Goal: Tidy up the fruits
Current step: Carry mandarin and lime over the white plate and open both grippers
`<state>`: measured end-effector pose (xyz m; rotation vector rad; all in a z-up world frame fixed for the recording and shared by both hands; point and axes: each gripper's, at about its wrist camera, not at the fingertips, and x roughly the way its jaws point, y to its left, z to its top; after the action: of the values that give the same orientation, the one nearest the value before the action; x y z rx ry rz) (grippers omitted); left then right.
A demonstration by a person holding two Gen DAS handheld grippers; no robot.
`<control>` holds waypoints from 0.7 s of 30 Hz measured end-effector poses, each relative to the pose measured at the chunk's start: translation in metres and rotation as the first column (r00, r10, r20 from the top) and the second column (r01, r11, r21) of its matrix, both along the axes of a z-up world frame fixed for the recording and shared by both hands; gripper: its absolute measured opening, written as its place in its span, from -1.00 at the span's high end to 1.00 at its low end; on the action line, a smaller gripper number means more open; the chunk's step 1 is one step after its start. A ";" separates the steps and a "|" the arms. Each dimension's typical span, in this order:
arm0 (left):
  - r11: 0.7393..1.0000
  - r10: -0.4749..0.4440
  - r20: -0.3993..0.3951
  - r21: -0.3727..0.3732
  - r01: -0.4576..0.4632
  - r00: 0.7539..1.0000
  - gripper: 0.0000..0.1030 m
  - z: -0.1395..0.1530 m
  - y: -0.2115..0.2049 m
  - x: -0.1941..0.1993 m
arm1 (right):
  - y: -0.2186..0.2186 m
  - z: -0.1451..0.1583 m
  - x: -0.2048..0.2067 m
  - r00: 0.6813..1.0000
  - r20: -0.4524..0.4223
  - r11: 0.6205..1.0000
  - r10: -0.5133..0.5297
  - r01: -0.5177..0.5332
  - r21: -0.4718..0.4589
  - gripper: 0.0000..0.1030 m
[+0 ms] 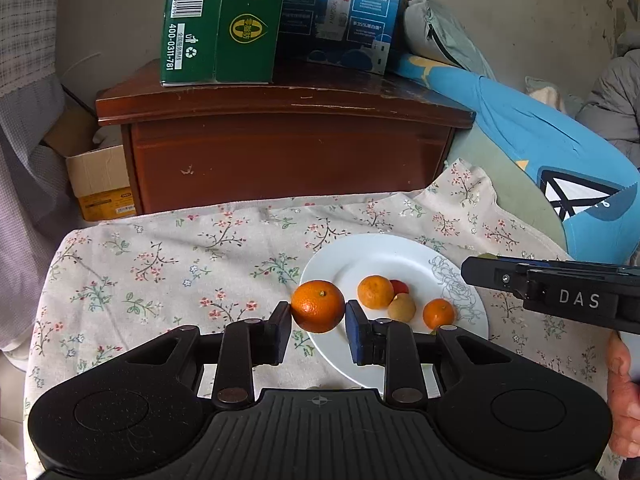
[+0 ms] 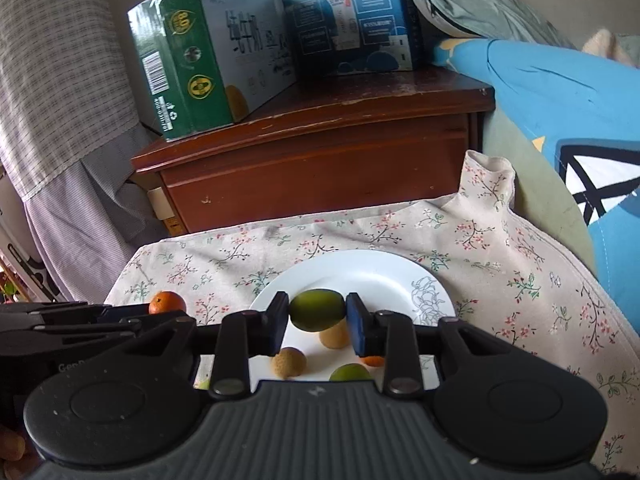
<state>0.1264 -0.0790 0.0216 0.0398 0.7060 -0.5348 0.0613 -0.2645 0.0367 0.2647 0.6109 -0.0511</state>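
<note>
Firmly pinched across their middles — a mandarin in the left claw, a green fruit in the right claw — both light, smooth-skinned, bruisable.

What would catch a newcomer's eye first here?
Each claw grips a fruit above the white plate: the left claw an orange, the right claw a green fruit. Behind, green and blue cartons stand on a wooden cabinet.

Right gripper clamps green fruit above white plate; two tan fruits on plate; orange at left.
</note>
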 end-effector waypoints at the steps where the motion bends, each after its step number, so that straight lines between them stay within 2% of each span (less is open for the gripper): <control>1: 1.000 -0.002 -0.003 -0.003 0.002 1.000 0.48 -0.001 -0.003 0.002 | -0.004 -0.002 0.003 1.000 -0.003 1.000 -0.012 0.012 0.007 0.40; 8: 1.000 -0.031 -0.015 0.002 0.031 0.999 0.48 -0.010 -0.020 0.015 | -0.027 -0.018 0.019 0.997 -0.043 0.995 -0.064 0.067 0.069 0.40; 21: 0.999 -0.051 -0.070 -0.003 0.051 0.996 0.48 -0.034 -0.043 0.034 | -0.040 -0.047 0.040 0.986 -0.131 0.989 -0.104 0.117 0.089 0.40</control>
<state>0.1607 -0.1217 -0.0124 0.0384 0.7752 -0.5875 0.1018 -0.3050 -0.0103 0.3915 0.7245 -0.1463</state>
